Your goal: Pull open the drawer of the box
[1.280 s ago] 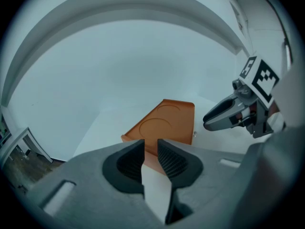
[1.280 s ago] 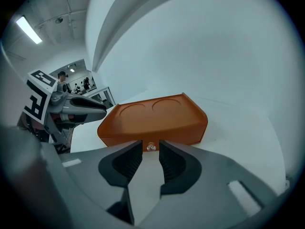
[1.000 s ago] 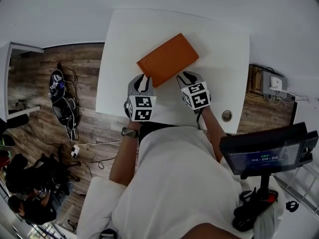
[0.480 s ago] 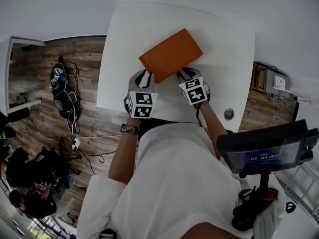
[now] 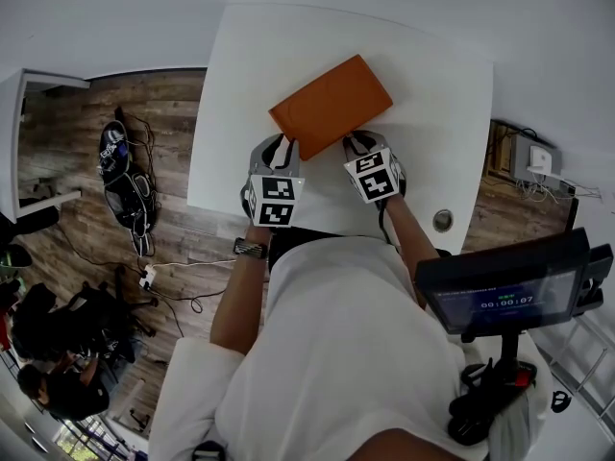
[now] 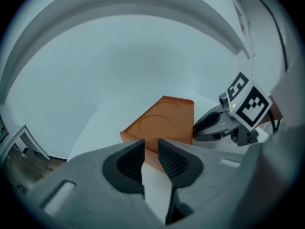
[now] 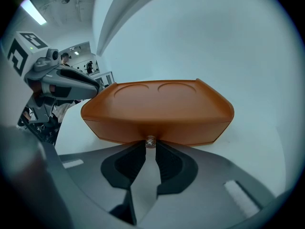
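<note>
A flat orange box [image 5: 332,104] lies askew on the white table [image 5: 432,84]. Its drawer front [image 7: 157,128] faces me and bears a small metal knob [image 7: 150,141]. My right gripper [image 7: 150,145] has just been closing. Its tips now sit tight against both sides of that knob. In the head view the right gripper [image 5: 357,144] is at the box's near right side. My left gripper [image 5: 280,148] rests at the box's near left corner. The left gripper's jaws [image 6: 151,150] stand a little apart, with only table between them and the box [image 6: 162,123] just beyond.
A grommet hole [image 5: 442,221] sits near the table's front right corner. A monitor on a stand [image 5: 509,291] is to my right. Cables and gear [image 5: 120,190] lie on the wood floor to the left. The table's left edge [image 5: 197,152] is close to my left hand.
Both grippers stay at the box's near side. The right gripper's marker cube has rolled slightly, and the box sits a touch higher in the view than a second ago.
</note>
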Demonstrator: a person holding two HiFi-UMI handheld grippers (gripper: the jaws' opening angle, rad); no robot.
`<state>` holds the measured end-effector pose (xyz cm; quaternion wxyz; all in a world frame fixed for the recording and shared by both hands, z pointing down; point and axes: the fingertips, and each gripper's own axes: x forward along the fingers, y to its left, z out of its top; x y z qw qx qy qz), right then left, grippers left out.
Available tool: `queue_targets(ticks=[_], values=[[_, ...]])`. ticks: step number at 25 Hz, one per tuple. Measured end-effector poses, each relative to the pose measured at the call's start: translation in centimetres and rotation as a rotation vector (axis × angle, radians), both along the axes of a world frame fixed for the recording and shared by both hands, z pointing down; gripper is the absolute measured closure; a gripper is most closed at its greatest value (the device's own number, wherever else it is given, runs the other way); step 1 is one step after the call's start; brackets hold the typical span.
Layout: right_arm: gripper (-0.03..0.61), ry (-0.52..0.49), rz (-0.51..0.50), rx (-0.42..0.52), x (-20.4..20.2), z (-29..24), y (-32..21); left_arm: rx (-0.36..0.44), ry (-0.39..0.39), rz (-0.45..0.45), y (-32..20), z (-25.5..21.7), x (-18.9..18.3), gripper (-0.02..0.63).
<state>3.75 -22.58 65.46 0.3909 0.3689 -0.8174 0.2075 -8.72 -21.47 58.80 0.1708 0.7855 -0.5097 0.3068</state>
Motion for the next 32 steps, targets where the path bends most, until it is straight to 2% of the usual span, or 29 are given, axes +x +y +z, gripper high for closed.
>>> queue_targets(ticks=[32], values=[[0.509, -0.006, 0.005, -0.012, 2.0, 0.5, 2.4, 0.001, 0.013, -0.017, -0.5, 0.4, -0.2, 0.533]])
